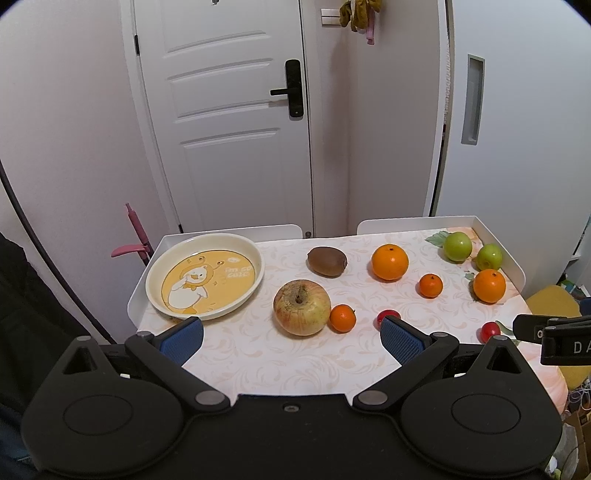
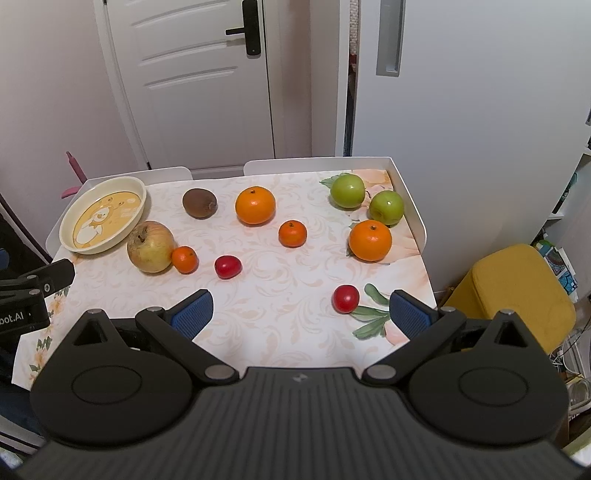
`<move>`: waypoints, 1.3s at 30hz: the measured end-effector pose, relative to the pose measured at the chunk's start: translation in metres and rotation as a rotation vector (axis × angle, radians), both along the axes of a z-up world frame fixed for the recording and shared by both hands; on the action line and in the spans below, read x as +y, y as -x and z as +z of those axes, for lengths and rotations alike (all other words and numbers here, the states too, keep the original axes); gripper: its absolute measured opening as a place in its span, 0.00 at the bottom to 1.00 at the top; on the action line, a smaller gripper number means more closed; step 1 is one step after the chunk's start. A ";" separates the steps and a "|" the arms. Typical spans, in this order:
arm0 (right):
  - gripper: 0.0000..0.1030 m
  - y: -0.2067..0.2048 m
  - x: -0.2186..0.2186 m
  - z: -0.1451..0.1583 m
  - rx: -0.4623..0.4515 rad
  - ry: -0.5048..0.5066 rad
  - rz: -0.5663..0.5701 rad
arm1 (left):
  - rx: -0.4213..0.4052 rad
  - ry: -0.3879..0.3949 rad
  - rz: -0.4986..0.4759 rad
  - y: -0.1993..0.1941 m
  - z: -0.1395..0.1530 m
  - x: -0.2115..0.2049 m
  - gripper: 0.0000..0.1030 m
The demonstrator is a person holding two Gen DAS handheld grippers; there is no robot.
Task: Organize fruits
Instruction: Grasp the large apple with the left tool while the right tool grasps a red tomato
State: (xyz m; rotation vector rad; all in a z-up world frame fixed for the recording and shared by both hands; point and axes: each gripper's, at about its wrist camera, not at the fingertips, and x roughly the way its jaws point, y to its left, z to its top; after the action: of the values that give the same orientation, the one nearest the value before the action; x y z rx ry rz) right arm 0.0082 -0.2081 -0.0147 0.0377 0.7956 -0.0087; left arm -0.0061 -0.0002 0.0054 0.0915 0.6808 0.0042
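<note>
Your floral-clothed table (image 2: pixel 258 306) holds scattered fruit and a duck plate (image 1: pixel 255 258) far left; your left gripper (image 1: pixel 291 338) and right gripper (image 2: pixel 301 310) hover spread wide, holding nothing.

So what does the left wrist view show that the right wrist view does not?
Only the left wrist view shows the cloth hanging by the door. Only the right wrist view shows both red fruits whole and more of the yellow stool. Both share the plate holding no fruit, the kiwi, the big apple, two green apples and open jaws.
</note>
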 end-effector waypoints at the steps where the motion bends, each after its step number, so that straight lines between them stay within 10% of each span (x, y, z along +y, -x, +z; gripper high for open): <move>1: 1.00 0.000 0.000 0.000 0.000 0.000 0.000 | 0.000 0.000 0.001 0.000 0.000 0.000 1.00; 21: 1.00 -0.041 -0.001 -0.051 -0.021 -0.014 0.232 | 0.001 -0.061 0.010 -0.035 -0.042 0.010 1.00; 39: 0.96 -0.093 0.058 -0.133 -0.010 0.040 0.282 | 0.071 -0.150 -0.354 -0.122 -0.124 0.023 0.97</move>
State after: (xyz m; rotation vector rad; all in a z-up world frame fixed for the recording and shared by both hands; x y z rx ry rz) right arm 0.1012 -0.1506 -0.1480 -0.1124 0.7855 0.2424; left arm 0.1159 0.0224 -0.1187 0.3569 0.7277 -0.2893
